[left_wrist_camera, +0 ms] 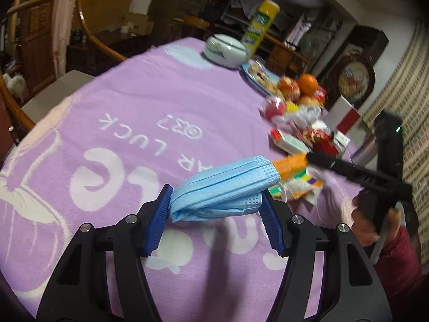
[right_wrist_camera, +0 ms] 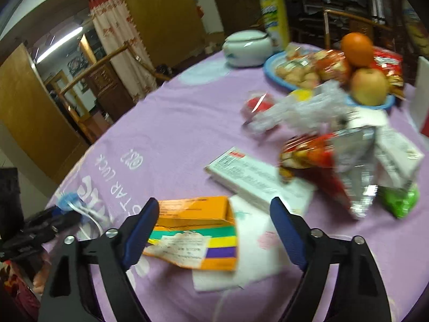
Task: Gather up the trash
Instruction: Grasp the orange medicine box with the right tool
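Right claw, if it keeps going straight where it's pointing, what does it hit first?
Most likely the orange box lying between the right claw fingers on the purple tablecloth; depth is uncertain.

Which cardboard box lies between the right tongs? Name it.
The orange box, flap open, on the striped packet. The white box lies beyond the right tongs, flat and closed.

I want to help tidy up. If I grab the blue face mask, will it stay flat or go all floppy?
Probably floppy: the blue face mask already lies bunched and folded between the left gripper jaws. It looks thin and likely light. Its white ear loop dangles, so it might snag.
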A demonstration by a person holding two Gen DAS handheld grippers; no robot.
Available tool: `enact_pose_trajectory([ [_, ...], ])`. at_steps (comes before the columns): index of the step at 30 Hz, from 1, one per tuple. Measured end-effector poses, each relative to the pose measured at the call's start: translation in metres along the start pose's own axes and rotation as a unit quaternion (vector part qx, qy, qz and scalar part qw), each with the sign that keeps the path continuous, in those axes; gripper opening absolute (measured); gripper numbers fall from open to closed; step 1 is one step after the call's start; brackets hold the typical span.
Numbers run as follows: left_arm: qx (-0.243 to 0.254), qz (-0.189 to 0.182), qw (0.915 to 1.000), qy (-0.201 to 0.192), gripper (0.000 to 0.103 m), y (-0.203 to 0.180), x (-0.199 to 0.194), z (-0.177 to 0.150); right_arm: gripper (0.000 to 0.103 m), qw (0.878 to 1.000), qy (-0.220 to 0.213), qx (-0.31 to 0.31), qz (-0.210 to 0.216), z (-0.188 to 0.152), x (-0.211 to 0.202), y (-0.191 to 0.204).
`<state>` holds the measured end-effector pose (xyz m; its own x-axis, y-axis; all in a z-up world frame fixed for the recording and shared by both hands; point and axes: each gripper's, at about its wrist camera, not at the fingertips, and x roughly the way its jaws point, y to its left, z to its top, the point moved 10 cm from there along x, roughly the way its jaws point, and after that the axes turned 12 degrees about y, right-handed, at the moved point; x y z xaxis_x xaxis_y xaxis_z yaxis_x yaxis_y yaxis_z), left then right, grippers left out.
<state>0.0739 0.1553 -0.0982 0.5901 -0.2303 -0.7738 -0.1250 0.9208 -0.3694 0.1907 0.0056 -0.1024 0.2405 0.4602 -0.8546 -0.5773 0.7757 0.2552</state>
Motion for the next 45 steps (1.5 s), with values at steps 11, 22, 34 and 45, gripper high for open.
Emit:
enact_pose_trajectory([
  [11, 0.002, 0.018, 0.9993, -0.033, 0.062, 0.007, -0.016, 0.007, 0.089, 0.985, 0.055, -0.162, 0.018, -0.092, -0.038, 0.084],
  [22, -0.014, 0.007, 0.9993, -0.033, 0.062, 0.013, -0.015, 0.010, 0.094, 0.972, 0.017, -0.223, -0.076, -0.038, 0.008, 0.089],
  [34, -0.012, 0.013, 0.9986, -0.051, 0.062, 0.012, -0.033, 0.000, 0.059, 0.982, 0.013, -0.187, -0.021, -0.047, -0.007, 0.098],
  [45, -0.043, 0.083, 0.9895, -0.110, 0.062, 0.017, -0.130, -0.047, 0.060, 0.972, -0.052, -0.226, 0.036, -0.063, -0.076, 0.152],
])
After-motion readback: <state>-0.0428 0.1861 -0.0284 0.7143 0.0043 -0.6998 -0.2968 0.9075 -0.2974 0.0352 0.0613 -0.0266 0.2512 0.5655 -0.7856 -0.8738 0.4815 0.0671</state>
